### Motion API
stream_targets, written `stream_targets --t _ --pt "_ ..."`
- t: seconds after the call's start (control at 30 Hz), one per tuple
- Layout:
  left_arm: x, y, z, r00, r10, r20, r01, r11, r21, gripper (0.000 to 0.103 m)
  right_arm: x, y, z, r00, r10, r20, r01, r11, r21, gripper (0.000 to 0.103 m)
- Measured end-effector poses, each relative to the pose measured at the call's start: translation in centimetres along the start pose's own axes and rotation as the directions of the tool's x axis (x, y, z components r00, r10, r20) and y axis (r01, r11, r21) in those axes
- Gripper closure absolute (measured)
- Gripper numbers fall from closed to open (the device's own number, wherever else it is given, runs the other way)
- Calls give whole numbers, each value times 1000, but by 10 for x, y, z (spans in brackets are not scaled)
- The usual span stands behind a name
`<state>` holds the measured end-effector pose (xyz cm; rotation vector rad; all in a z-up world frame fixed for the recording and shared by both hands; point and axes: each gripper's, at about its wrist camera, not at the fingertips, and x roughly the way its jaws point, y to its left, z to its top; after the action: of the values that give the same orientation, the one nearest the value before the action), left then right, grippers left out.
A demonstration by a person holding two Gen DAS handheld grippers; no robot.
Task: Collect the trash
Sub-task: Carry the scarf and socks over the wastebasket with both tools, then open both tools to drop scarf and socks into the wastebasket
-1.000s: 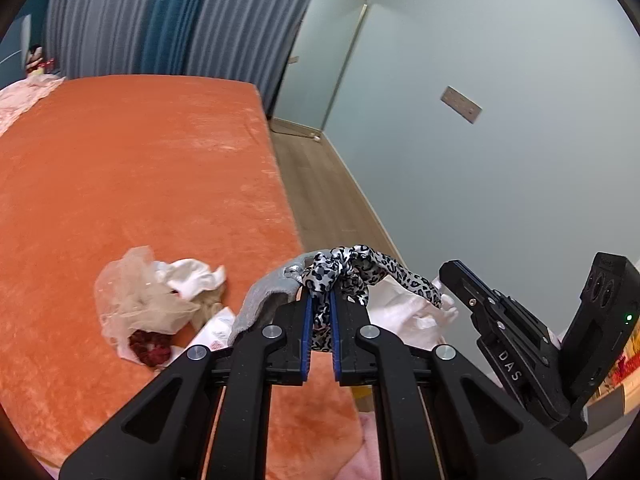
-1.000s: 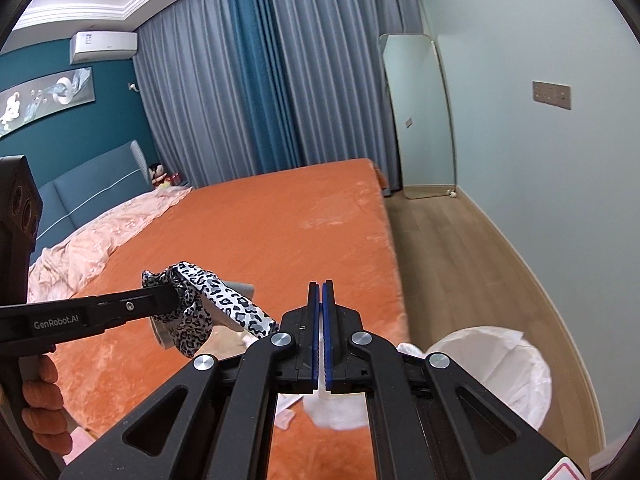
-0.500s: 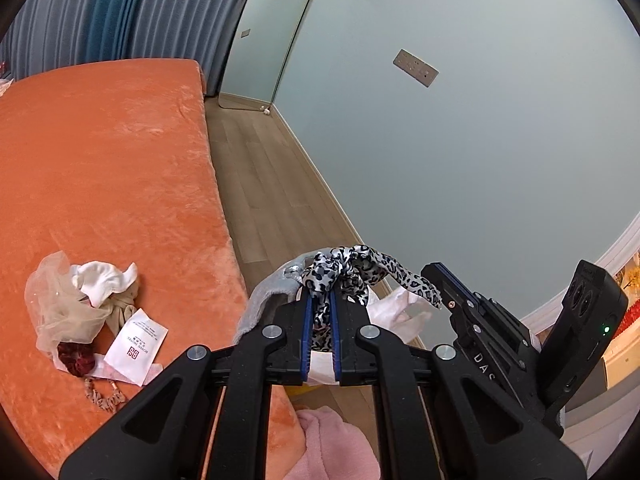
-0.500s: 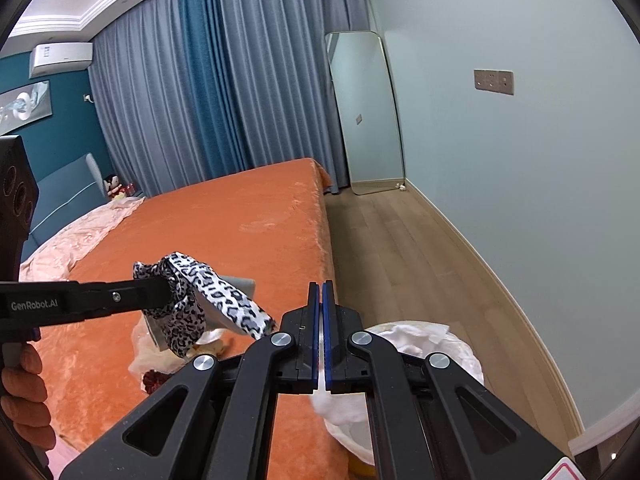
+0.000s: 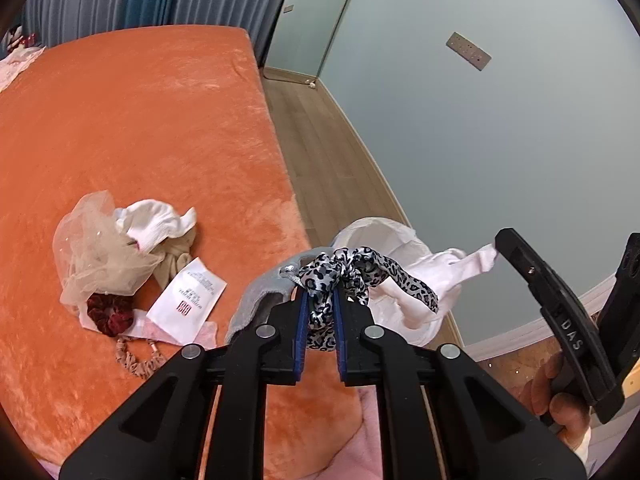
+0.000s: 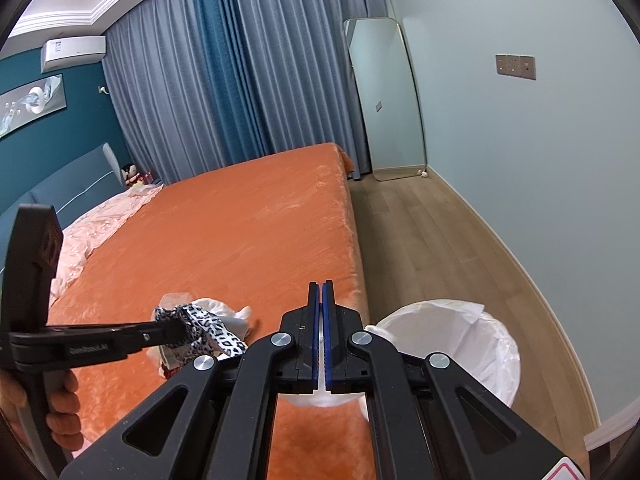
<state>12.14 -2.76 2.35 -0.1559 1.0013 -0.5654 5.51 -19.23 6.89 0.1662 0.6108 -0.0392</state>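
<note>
Left gripper (image 5: pixel 320 300) jaws opening, leopard-print fabric scrunchie (image 5: pixel 344 276) still between the blue pads, bunched satin with a loose tail hanging right; a grey knit cloth (image 5: pixel 260 296) sits crumpled against the left finger. It hovers past the bed's right edge, near the bin. Right gripper (image 6: pixel 322 300) jaws clenched flat, blue ribbed pads together; whether anything thin is pinched, cannot tell. White sock (image 5: pixel 452 268) hangs at its tip in the left view. Trash bin (image 6: pixel 492 344) with crinkly white plastic liner stands on wood floor just beside the bed's near corner. Plush orange bed cover (image 5: pixel 140 120) carries a pile near its right edge: sheer beige tulle (image 5: pixel 96 256), white ribbed sock (image 5: pixel 156 224), flat white paper packet (image 5: pixel 188 296), dark red velvet scrunchie (image 5: pixel 110 314).
</note>
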Motion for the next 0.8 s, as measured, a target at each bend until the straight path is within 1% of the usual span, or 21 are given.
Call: stream_targets --t 0.03,0.13,0.17,0.2,0.5,0.67,0.8 --pt "0 4 -2 1000 5 0 -5 1000 -3 88 2 4 -1 1000 6 -4 -6 1000 -1 101" --pt "2 12 -6 1000 22 0 -22 1000 -14 82 7 11 -4 1000 19 -16 -19 1000 -5 101" --pt "3 14 -8 1000 26 -1 -26 999 -19 76 8 13 -6 1000 22 -20 -22 1000 -6 101" --pt "4 17 -9 999 34 1 -34 999 -25 73 9 15 -7 999 24 -23 -24 1000 -6 101" --pt "7 28 -15 997 72 4 -71 997 -20 74 14 19 -10 999 33 -36 -34 999 -6 101" --pt "14 41 -22 996 84 -12 -85 995 -49 73 17 19 -11 998 33 -44 -33 999 -8 101" --pt "27 60 -32 992 120 -41 -123 990 -74 64 22 17 -13 998 33 -52 -33 999 -6 101"
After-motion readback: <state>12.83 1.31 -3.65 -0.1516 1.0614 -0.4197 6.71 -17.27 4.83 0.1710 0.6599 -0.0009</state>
